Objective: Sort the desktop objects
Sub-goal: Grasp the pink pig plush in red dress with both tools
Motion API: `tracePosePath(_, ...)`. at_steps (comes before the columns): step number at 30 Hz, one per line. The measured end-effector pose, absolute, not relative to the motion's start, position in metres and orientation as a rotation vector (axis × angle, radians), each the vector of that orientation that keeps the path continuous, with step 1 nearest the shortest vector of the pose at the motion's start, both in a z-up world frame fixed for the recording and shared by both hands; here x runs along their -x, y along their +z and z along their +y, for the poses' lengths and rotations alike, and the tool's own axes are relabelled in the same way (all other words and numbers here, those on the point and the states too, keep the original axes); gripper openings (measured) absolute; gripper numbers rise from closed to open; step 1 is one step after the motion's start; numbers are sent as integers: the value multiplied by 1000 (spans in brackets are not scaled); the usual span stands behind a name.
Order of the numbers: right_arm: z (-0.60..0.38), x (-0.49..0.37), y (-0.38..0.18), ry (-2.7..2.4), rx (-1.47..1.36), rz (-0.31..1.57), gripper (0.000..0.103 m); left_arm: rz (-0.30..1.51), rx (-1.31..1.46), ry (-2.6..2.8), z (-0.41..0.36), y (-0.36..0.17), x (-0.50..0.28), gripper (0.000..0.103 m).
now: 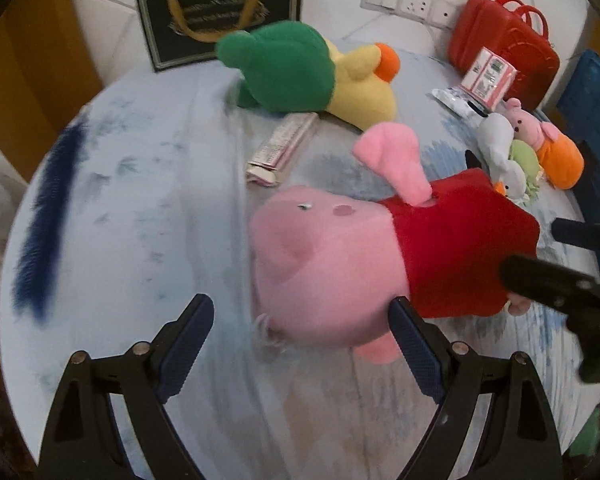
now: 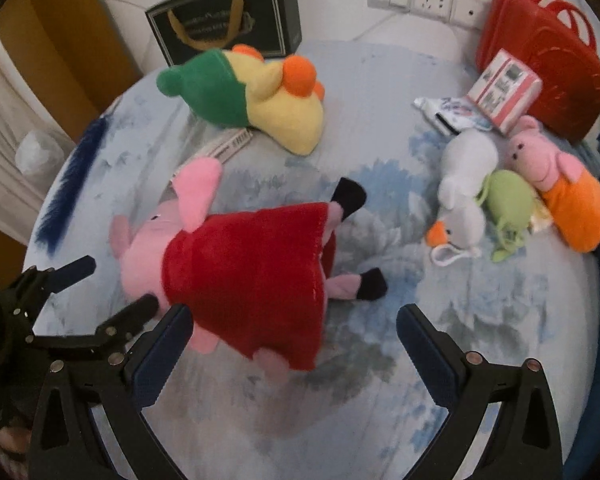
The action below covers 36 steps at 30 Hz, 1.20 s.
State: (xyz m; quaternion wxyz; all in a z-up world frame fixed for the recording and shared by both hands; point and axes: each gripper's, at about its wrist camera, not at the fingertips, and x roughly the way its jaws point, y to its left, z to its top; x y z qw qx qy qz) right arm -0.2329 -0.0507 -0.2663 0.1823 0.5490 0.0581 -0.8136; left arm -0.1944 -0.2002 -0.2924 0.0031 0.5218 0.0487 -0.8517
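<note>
I've got both tongs over the table [image 2: 380, 80] now, and the big pig [image 1: 360, 256] lies on its side right under them. In the left view my left gripper [image 1: 302, 342] is spread wide, nothing pinched; the pig's pink head fills the gap between the two pads without either pressing on it. The right gripper [image 1: 540, 256] pokes in at the right edge, its tips at the red dress.

Over to the right view: right gripper [image 2: 292, 344] also spread, empty, with the pig [image 2: 244, 276] lying centre-left, the hem of its dress just above the left pad. The left gripper [image 2: 112, 284] shows at lower left, jaws apart beside the pig's head.

Upper middle, the duck [image 2: 260, 100] in its green hat lies on its side, a flat packet [image 1: 282, 146] near it. On the right, a cluster: white goose [image 2: 460, 184], green toy [image 2: 508, 196], small pig [image 2: 556, 184] in orange, all touching. Behind them a pink box [image 2: 504, 92] leans on the red case [image 2: 548, 72]. A dark bag [image 2: 224, 16] stands at the wall, upper left.
</note>
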Motion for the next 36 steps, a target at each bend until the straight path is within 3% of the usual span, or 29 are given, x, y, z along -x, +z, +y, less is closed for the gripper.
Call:
tracePosePath(4,-56,246,-282,-2270,-1596,163,103,128,-1641,-2716,-194,-296,207,91)
tracePosePath(7,-59,254,-291,-2258,-1594,134,103,109,-1632,-2718,-194,-298,214,99)
tracePosePath(17,-54,264,-313,-2167,-1633,20,103,174,-1697,-2720,-195,-314,225,103)
tracePosePath(18,-54,265,-312,-2170,-1632,17,103,191,-1696,-2731,-195,-315,225,102)
tracePosePath(20,-53,265,-312,-2173,-1636,7,103,241,-1720,-2754,-195,-313,223,87)
tracePosePath(23,-56,259,-305,-2151,-1580,-5,79,178,-1669,-2767,-188,-306,216,80)
tracePosePath(30,-49,241,-278,-2198,-1494,12,76,125,-1516,-2821,-177,-275,191,76)
tracePosePath(36,-37,216,-222,-2287,-1335,35,76,89,-1344,-2913,-164,-222,172,76)
